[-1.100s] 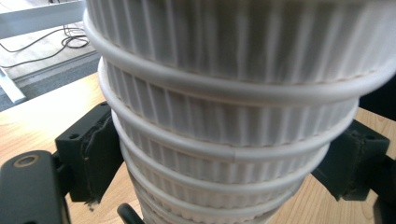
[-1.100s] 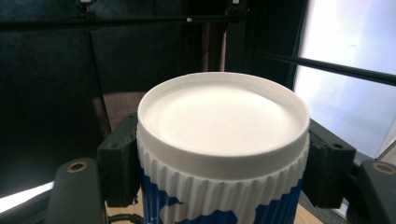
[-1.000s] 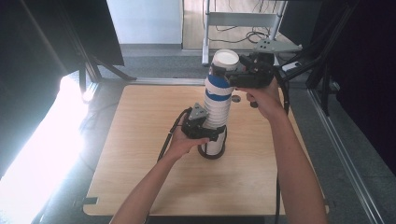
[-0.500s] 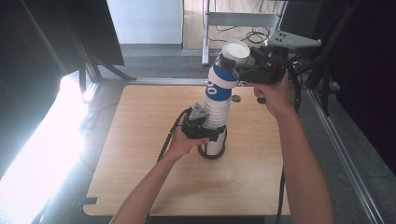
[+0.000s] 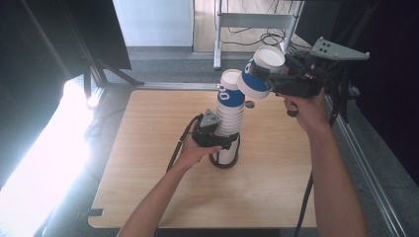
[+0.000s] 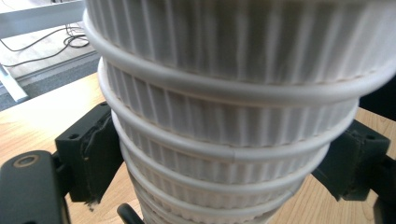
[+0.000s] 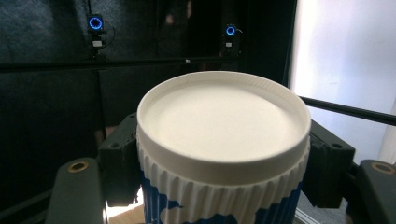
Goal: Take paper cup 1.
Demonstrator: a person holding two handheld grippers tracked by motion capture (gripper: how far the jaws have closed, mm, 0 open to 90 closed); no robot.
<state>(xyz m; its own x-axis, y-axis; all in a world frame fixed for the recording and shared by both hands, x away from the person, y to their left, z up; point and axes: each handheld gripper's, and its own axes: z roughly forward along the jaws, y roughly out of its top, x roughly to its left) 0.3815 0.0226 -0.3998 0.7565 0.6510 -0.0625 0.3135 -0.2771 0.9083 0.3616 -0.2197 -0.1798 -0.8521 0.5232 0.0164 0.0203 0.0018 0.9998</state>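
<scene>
Holding cup stack (image 5: 229, 126) near its bottom with your left gripper (image 5: 217, 140); fingers (image 6: 91, 154) pinch ribbed stack from both sides. Stack stands upright on wooden bench (image 5: 148, 148), near middle. Your right gripper (image 5: 269, 79) holds one paper cup (image 5: 259, 74) up in air, just beside stack top, tilted. Its fingers (image 7: 119, 158) squeeze cup on both sides. Cup white with blue print.

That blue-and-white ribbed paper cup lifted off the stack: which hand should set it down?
Probably right: the right gripper already clamps that cup; the left gripper is busy steadying the stack.
</scene>
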